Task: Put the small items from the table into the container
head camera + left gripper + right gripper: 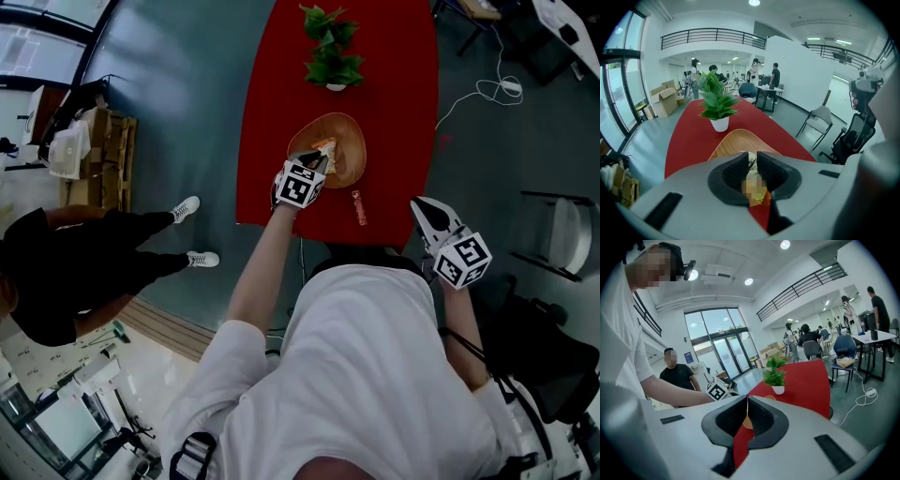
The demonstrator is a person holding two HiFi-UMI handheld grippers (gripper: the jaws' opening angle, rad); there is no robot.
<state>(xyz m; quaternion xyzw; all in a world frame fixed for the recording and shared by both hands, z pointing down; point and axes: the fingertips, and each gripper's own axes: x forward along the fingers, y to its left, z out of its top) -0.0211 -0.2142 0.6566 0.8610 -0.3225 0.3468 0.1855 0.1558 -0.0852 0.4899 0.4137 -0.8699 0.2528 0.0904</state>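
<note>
A: Quick, L side?

B: The left gripper has its jaws narrow, clamped on a snack packet, w/ pads pressing both faces. The packet hangs over the near rim of the wooden bowl. Can't tell if it touches the wood.

A: R side?

B: The right gripper has its jaws fully together, nothing btw them. In the head view it sits at the table's near-right corner, about over the edge, well apart from the bowl.

A: Anything loose on the table?

B: One red stick pack, lying lengthwise just beside the bowl's near-right rim and close to the table's near edge. It's btw the two grippers.

A: Room around the bowl?

B: Bare red cloth L and R of it. A potted plant stands beyond the far rim, near but not touching. The bowl sits approx. mid-width, so both long edges are clear of it.

A: Off the table?

B: A person in black stands on the floor at L, well apart from the table edge. There's a chair at far R and a white cable on the floor beside the R edge.
</note>
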